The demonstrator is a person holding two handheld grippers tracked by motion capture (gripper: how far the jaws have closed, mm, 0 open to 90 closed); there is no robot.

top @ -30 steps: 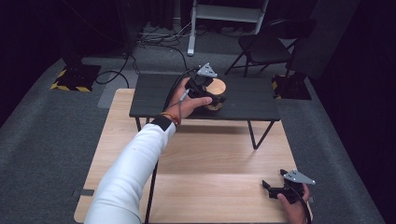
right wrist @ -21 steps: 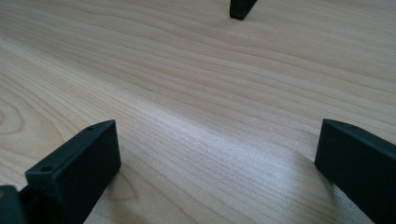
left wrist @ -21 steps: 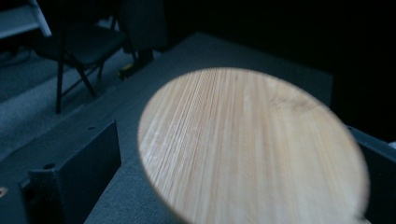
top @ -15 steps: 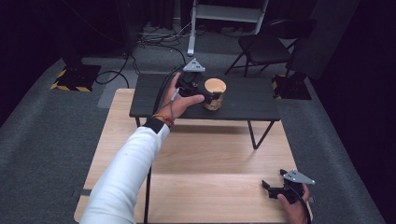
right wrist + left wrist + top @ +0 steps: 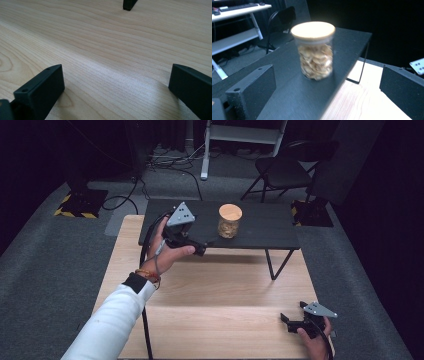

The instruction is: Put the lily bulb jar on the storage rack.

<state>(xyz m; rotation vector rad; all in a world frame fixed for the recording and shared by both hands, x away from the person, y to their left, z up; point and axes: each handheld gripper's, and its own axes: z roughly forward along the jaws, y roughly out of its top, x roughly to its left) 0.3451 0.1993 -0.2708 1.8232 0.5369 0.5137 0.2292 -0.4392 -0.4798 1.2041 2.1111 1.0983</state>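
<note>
A clear glass jar [image 5: 229, 220] with a wooden lid and pale brown pieces inside stands upright on the small black raised table [image 5: 265, 227]. My left gripper [image 5: 204, 245] hovers just left of the jar and a little nearer to me, held in a hand with a white sleeve. In the left gripper view the jar [image 5: 315, 50] stands ahead of the left gripper [image 5: 325, 85], whose jaws are wide open and apart from it. My right gripper [image 5: 286, 320] rests low at the near right of the wooden table [image 5: 225, 290]. The right gripper [image 5: 115, 85] is open over bare wood.
The black table's thin metal legs [image 5: 274, 265] stand on the wooden table; one foot [image 5: 129, 4] lies ahead of the right gripper. On the carpet behind are a folding chair [image 5: 282, 170], a white stand [image 5: 240, 135], cables and a yellow-black striped base [image 5: 80, 205].
The left gripper was at the jar; it has let go and drawn back left and toward me. The jar stays upright on the black table. The right gripper has not moved.
</note>
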